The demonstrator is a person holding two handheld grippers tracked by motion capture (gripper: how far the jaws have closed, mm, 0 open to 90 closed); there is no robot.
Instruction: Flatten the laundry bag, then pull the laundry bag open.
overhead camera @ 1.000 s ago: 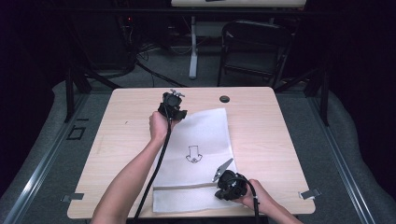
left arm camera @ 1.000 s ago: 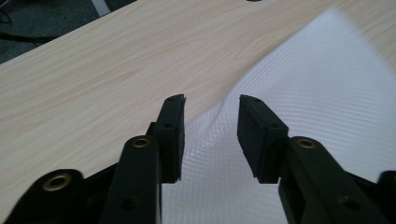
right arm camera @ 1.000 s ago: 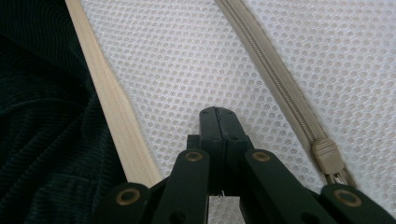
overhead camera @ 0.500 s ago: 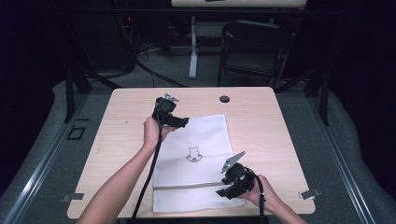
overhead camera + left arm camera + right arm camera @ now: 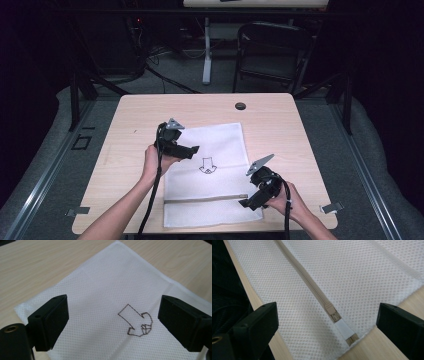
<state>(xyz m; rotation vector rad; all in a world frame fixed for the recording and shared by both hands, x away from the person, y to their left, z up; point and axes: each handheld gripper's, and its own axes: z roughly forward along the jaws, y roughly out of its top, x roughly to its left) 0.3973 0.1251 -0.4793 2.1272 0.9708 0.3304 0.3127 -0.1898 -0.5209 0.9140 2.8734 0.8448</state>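
On the table lies a white mesh bag; left gripper hovers above its arrow drawing, right gripper above the zipper pull; both pairs of jaws have just been opening, apart, nothing between them.

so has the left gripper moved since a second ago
Yes. The left gripper has come back from the mesh bag's far edge, away from the table's black grommet, jaws just opening with nothing between them.

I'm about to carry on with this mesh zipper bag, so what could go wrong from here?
1. The zipper pull is small and lies flat near the bag's edge; the open right claw could easily miss it or pinch mesh.
2. The left claw is open above the mesh bag, so nothing pins it; a tug might slide or bunch it.
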